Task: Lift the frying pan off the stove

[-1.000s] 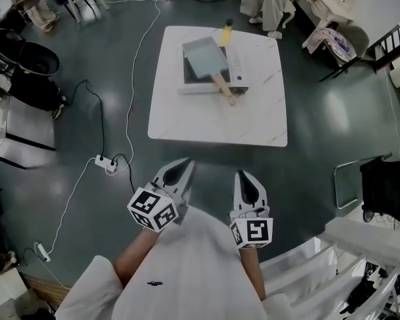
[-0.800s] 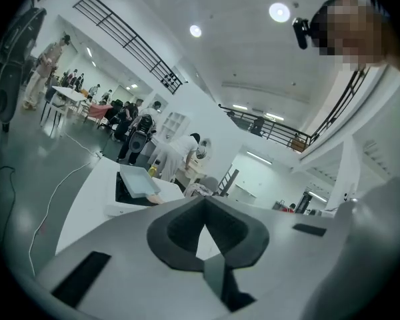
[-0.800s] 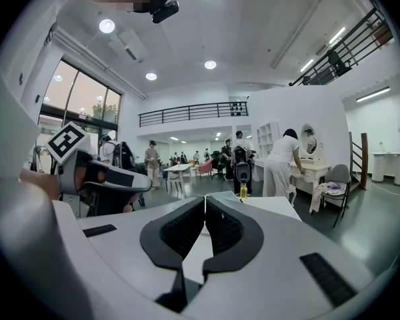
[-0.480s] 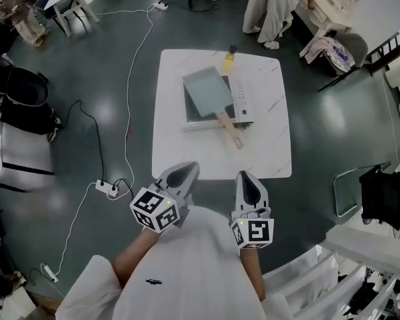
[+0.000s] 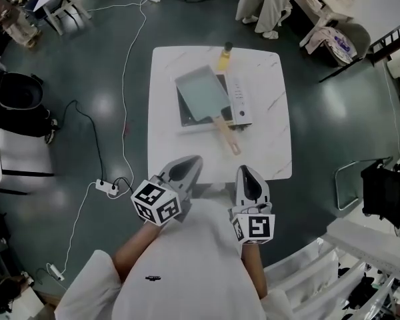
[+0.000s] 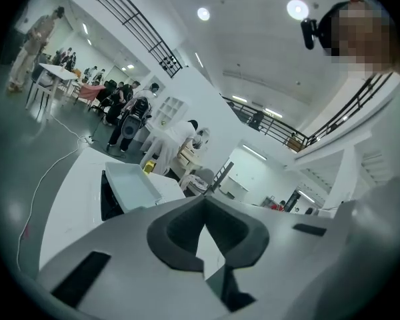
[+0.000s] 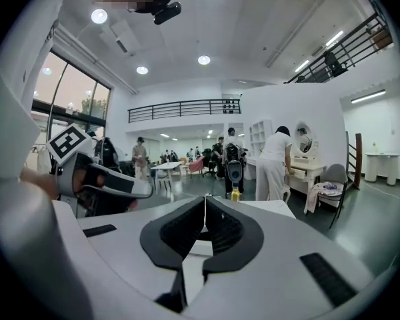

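I see the rectangular frying pan point(image 5: 200, 93) sitting on the portable stove point(image 5: 238, 99) near the middle of the white desk point(image 5: 270, 145). Its wooden handle point(image 5: 225, 136) angles toward me, and a yellow bottle point(image 5: 224, 57) stands just beyond it. My left tool point(image 5: 193, 162) and right tool point(image 5: 247, 172) hover at the desk's near edge, both pressed together and empty, well apart from the pan.

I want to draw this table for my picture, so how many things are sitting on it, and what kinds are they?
Frying pan: 1
Stove: 1
Yellow bottle: 1
Total on the white table: 3
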Demonstrator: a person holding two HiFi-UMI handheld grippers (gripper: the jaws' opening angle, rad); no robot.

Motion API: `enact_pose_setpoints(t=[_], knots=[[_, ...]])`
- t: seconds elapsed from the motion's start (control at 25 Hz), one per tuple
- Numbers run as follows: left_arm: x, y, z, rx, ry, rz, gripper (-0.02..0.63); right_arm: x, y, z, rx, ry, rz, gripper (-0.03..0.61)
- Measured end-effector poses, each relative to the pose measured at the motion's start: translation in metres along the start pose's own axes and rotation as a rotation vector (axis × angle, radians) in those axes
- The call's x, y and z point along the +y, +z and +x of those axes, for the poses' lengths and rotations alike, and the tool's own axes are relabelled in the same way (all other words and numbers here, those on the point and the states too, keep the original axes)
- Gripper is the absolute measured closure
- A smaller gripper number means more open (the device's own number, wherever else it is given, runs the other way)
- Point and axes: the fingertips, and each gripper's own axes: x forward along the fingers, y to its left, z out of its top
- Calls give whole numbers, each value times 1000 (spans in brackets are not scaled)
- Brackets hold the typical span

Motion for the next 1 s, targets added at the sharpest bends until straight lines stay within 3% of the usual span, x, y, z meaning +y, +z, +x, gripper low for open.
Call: enact_pose_setpoints(t=[0.2, 0.4, 0.76, 1.0], knots=[[1, -7, 16, 29, -29, -104, 612, -11, -6, 4, 24, -4, -1, 577], [10, -23, 38, 85, -101, -260, 612, -14, -13, 17, 19, -13, 20, 577], [33, -51, 68, 144, -116, -364, 611, -16, -26, 46, 28, 21, 15, 575], [54, -66, 95, 147, -115, -448, 611, -28, -55, 61, 94, 37, -5, 564]])
